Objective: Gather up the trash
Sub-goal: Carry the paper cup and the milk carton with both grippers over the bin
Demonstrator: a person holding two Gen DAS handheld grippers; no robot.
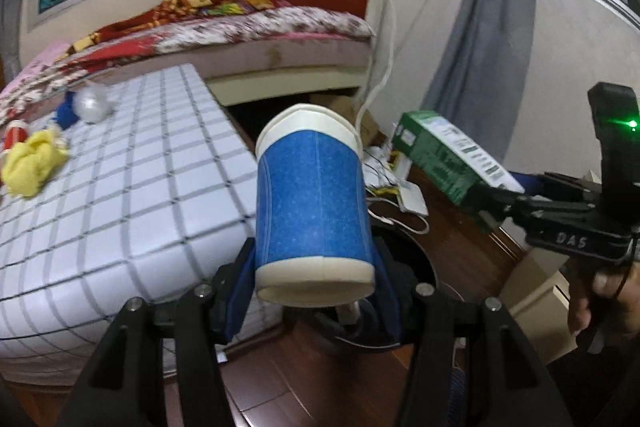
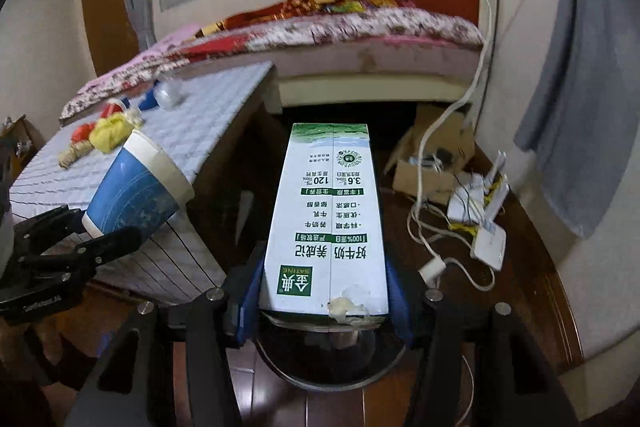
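Gripping a blue paper cup [image 1: 314, 203], the left claw [image 1: 314, 279] is clenched on the cup near its base, one blue pad on each side wall. In the left wrist view the cup fills the centre of the frame, its white rim pointing away and slightly upward. In the right wrist view the same cup appears at centre left, tilted, with the left claw's black frame below it at the lower left edge.

The right claw [image 2: 326, 301] is clenched on a green and white milk carton [image 2: 328, 223], its pads pressing both long sides near the carton's near end. The carton runs up the centre of the frame, printed face toward the camera, with a pale smear on its lower edge. In the left wrist view the carton projects toward upper left from the right claw at the right edge of the frame.

Directly beneath both held items sits a round dark bin [image 2: 328, 355], its opening partly visible in the lower centre of each view.

A desk [image 1: 132, 187] with a white checked cover occupies the left half of the left wrist view. At its far upper left end lie a crumpled yellow wrapper [image 1: 32, 163], a red can [image 1: 16, 137] and a clear crumpled bag [image 1: 92, 103].
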